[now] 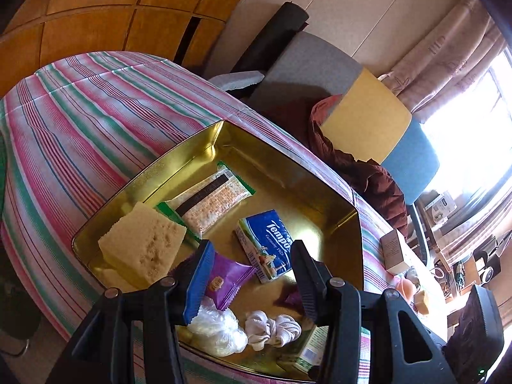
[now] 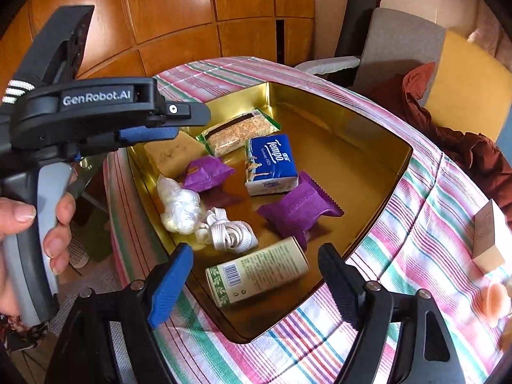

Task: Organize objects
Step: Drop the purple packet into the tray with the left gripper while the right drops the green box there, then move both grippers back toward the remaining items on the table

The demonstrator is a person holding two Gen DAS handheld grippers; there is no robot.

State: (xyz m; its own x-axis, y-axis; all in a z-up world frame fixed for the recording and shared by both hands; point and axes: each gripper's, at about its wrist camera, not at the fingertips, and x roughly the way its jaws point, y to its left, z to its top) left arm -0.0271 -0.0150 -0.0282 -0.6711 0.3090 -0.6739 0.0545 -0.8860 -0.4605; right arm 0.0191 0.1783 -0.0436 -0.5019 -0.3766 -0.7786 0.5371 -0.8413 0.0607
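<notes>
A gold tin tray [image 2: 377, 147] sits on the striped tablecloth [image 2: 400, 240]. In it lie a yellow sponge [image 1: 144, 243], a cracker pack [image 1: 211, 201], a blue Tempo tissue pack [image 2: 272, 166], two purple snack packets [image 2: 297, 211], a crumpled white plastic bag [image 2: 179, 204], a white cord [image 2: 227, 233] and a green-and-white box [image 2: 256, 275]. My right gripper [image 2: 254, 251] is open, its pads on either side of the box and clear of it. My left gripper [image 1: 252, 244] hovers open and empty over the tray's left part, above a purple packet [image 1: 228, 276].
A small cardboard box [image 2: 486, 236] and peach-coloured items [image 2: 497, 297] stand on the cloth to the right of the tray. Chairs with a red-brown garment [image 2: 454, 134] stand beyond the table's far edge. A hand [image 2: 19, 224] grips the left gripper's handle.
</notes>
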